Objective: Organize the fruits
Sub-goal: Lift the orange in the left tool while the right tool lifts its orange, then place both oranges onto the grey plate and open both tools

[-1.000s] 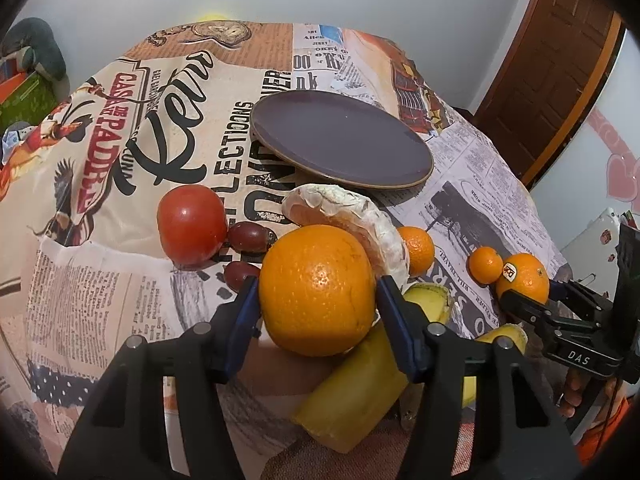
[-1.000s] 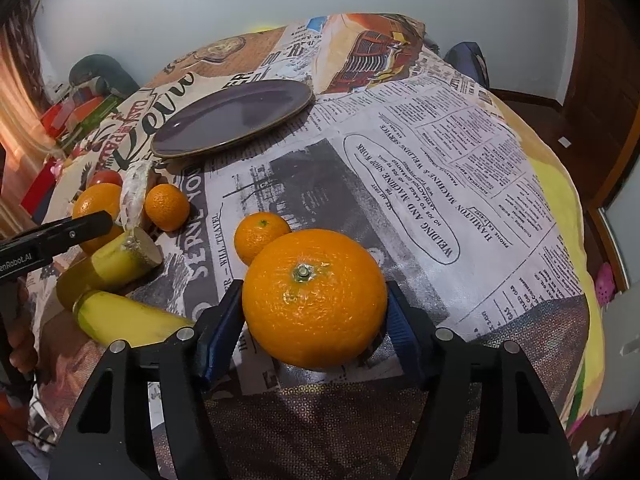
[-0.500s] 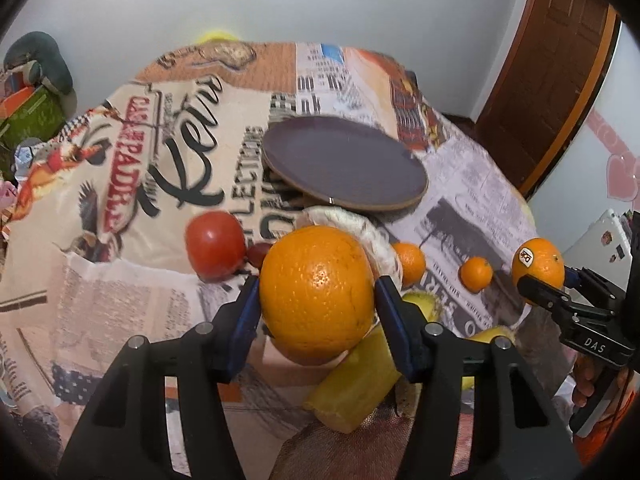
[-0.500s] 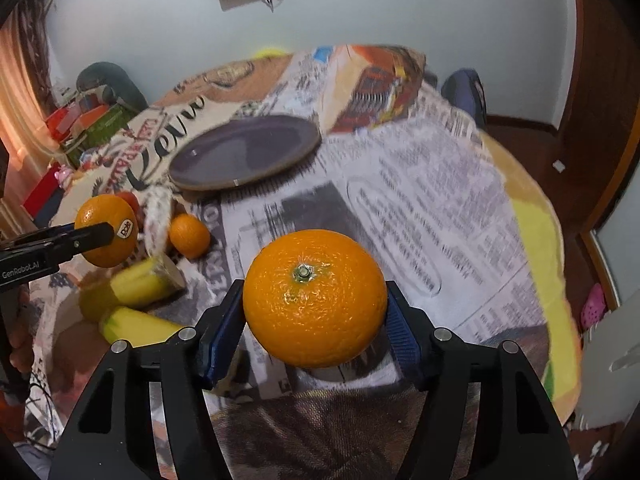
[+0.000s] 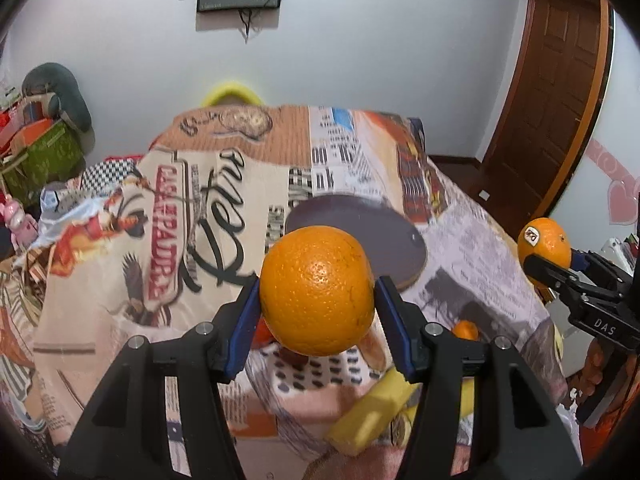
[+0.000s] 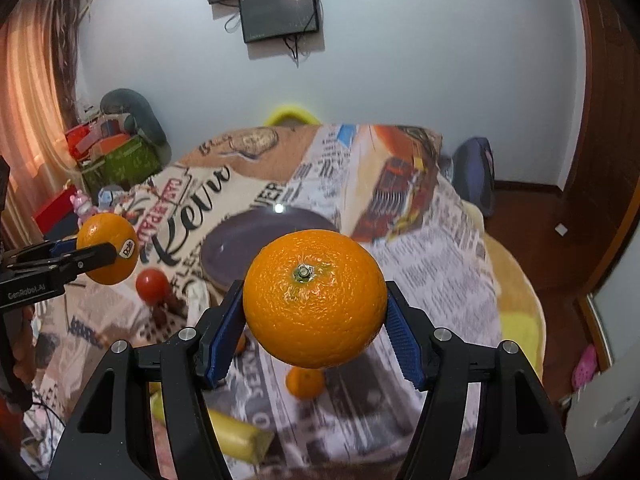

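- Currently, one orange [image 5: 317,290] is clamped between the blue pads of the left gripper [image 5: 316,304] and held in the air above the table.
- Below it, on the printed tablecloth [image 5: 192,240], a red tomato [image 6: 152,286] and a cut banana [image 5: 370,416] are seen on the near left.
- At the table's middle, a dark plate [image 5: 384,236] is lying with nothing on it.
- Right of that, a second orange [image 6: 315,298] is gripped by the jaws of the right gripper [image 6: 314,320], also lifted clear.
- Beneath it, a small mandarin [image 6: 305,382] is resting on the cloth.
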`<control>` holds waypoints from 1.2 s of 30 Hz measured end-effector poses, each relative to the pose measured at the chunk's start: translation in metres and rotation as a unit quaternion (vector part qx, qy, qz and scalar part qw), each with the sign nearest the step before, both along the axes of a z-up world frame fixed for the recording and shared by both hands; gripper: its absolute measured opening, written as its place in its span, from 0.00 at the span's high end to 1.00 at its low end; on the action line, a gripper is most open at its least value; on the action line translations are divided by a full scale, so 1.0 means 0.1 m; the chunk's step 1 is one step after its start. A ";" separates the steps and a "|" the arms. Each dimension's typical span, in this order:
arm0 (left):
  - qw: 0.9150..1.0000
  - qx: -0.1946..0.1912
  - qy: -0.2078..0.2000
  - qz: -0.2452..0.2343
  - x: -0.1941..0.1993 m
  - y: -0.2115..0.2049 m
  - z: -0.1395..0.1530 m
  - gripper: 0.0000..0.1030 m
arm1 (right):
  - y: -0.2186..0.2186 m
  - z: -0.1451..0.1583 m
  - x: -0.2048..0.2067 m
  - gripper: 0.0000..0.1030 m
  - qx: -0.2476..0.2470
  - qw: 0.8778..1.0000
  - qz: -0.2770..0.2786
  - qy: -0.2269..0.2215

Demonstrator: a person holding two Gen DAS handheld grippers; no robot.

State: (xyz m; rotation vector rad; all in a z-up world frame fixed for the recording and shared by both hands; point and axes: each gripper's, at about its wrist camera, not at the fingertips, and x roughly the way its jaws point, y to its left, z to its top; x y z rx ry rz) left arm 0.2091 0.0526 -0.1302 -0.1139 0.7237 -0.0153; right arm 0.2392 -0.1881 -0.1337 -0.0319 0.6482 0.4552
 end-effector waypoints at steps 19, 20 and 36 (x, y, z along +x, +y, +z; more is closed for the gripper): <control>0.999 0.019 -0.028 0.009 0.67 0.11 0.12 0.45 | 0.35 0.11 0.56 0.39 -0.014 0.999 0.008 -0.047; 0.999 0.019 -0.026 0.008 0.72 0.11 0.10 0.45 | 0.35 0.10 0.59 0.39 -0.015 0.999 0.009 -0.045; 0.999 0.017 0.028 -0.018 1.40 0.09 -0.35 0.45 | 0.59 -0.35 1.17 0.39 -0.045 0.999 0.025 0.003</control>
